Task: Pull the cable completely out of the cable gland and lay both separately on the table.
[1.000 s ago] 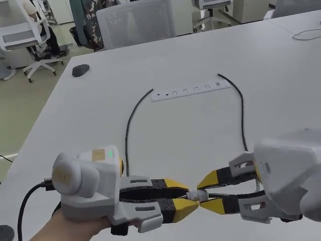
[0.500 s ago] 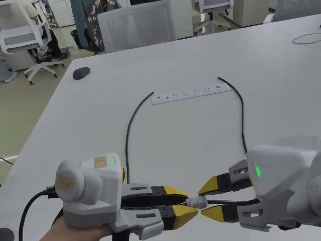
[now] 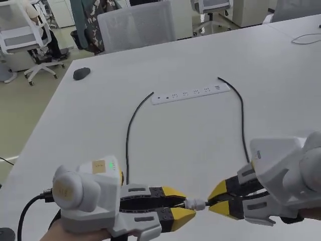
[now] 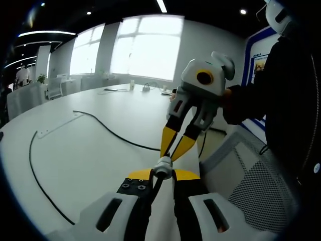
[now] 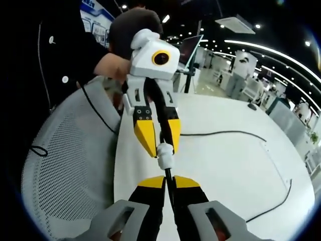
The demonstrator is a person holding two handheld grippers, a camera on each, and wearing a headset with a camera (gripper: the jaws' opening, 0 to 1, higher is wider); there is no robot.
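The small plastic cable gland (image 3: 196,204) is showing white, the thin cable (image 3: 243,115) black. The white-bodied left gripper (image 3: 186,207) and right gripper (image 3: 214,203) are showing yellow tips on black links, a green light glowing on the left. The smooth table (image 3: 200,135) and long power strip (image 3: 190,93) are looking plain white, the oval mouse (image 3: 81,73) dark grey.

Right gripper (image 3: 213,202): drawn back rightward, jaws narrower than before, tips now apart from the left gripper (image 3: 188,206). Cable gland (image 3: 196,204): more exposed. Cable (image 3: 243,115): short stretch newly bared beside the gland.
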